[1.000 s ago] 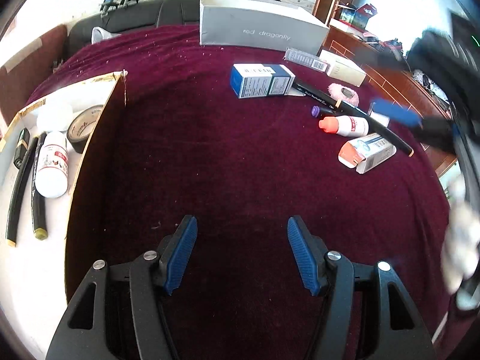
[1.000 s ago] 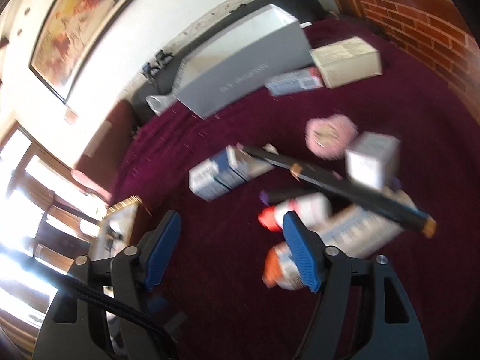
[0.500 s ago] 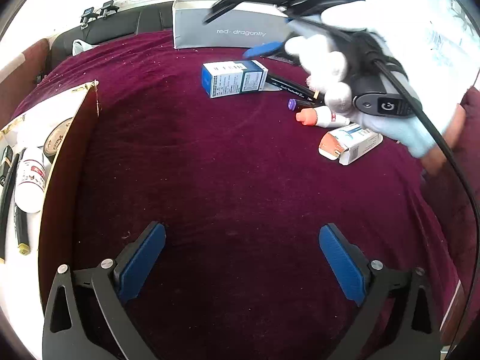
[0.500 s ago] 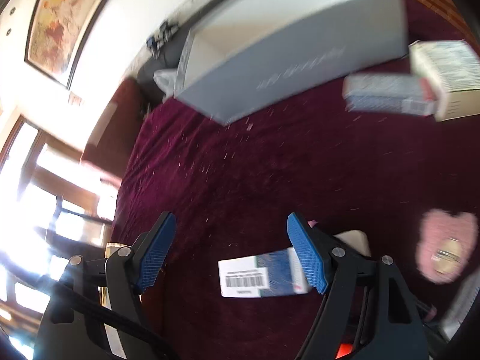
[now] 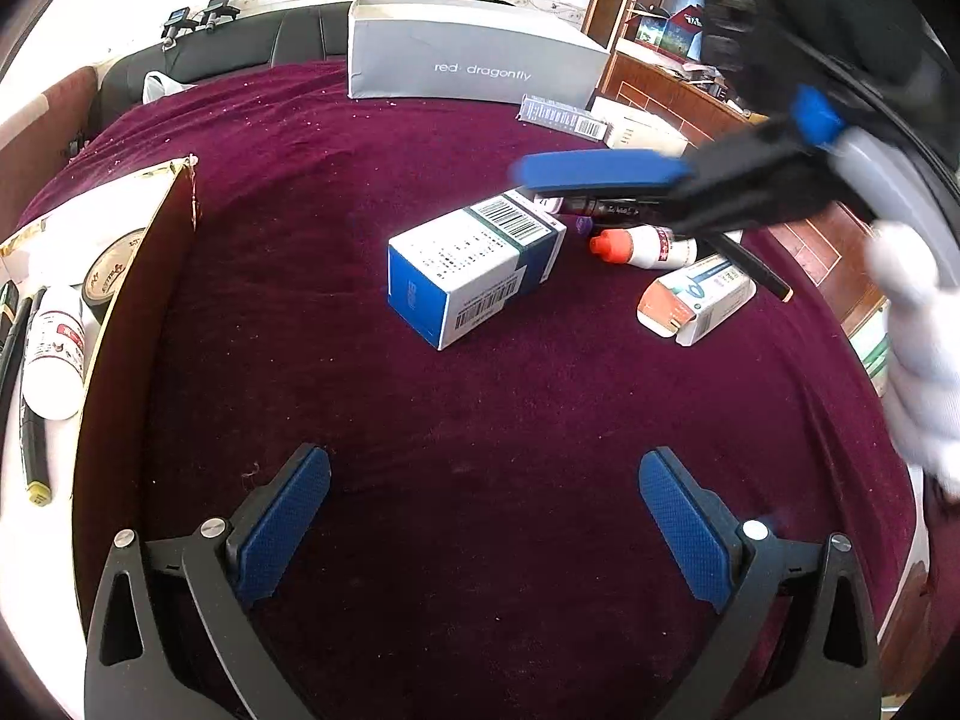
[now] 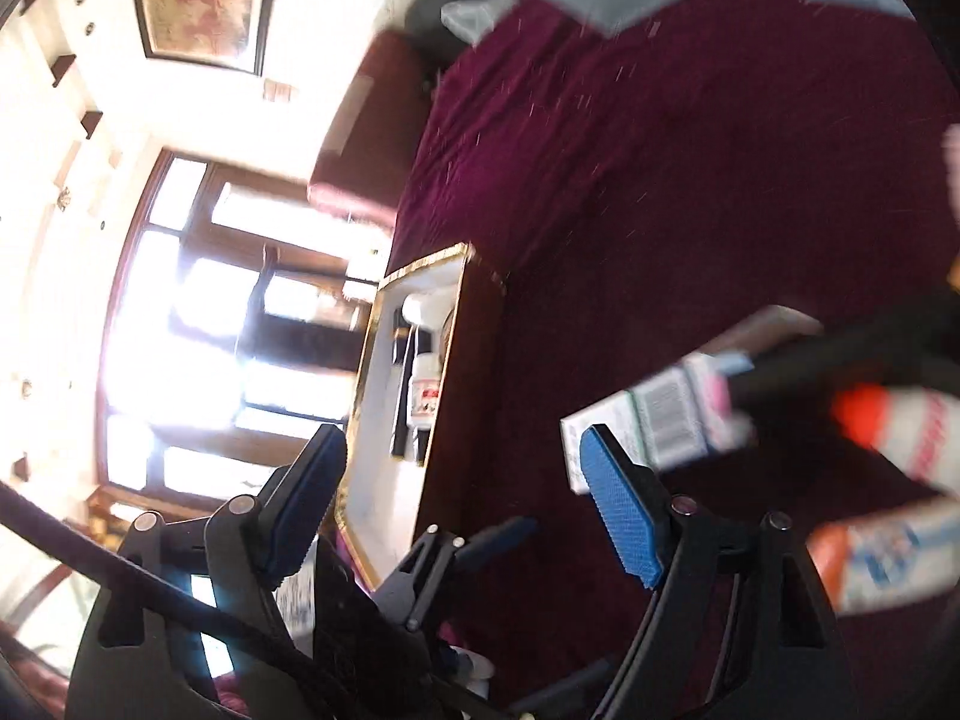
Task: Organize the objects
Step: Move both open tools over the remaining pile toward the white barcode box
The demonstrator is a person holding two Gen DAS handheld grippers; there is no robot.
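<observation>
Left gripper [image 5: 483,516]: jaws spread wide, nothing between the pads, hanging over bare maroon cloth [image 5: 480,396]. Released and holding nothing.

To its left, the tray [image 5: 135,324] with a tall brown side wall. Already inside: a white bottle [image 5: 54,354], a roll of tape [image 5: 111,264], and dark pens [image 5: 27,420]. Judged to be the collecting place.

Middle of the cloth: blue-and-white box [image 5: 474,276], lying on its side, apart from the tray.

Just beyond it, the right gripper [image 5: 600,174], blurred and in motion, jaws opening and empty. In its own view, one pad [image 6: 621,516] sits beside the box end [image 6: 654,426]; the box is not between the pads.

Behind: a red-capped bottle [image 5: 645,245], a long black pen [image 5: 750,261], an orange-and-white carton [image 5: 696,294], crowded together and partly overlapping.

Far edge: a large grey box [image 5: 474,69] and a few small cartons [image 5: 564,119].

Risks, as judged:
- The right gripper is moving fast near the cluster; a finger could knock the pen or roll the bottle.
- The box is wide; a grasp on a corner could twist it out.
- Both tools are near the same box; collision is possible.
- The tray wall is tall; a low carry could hit it.
</observation>
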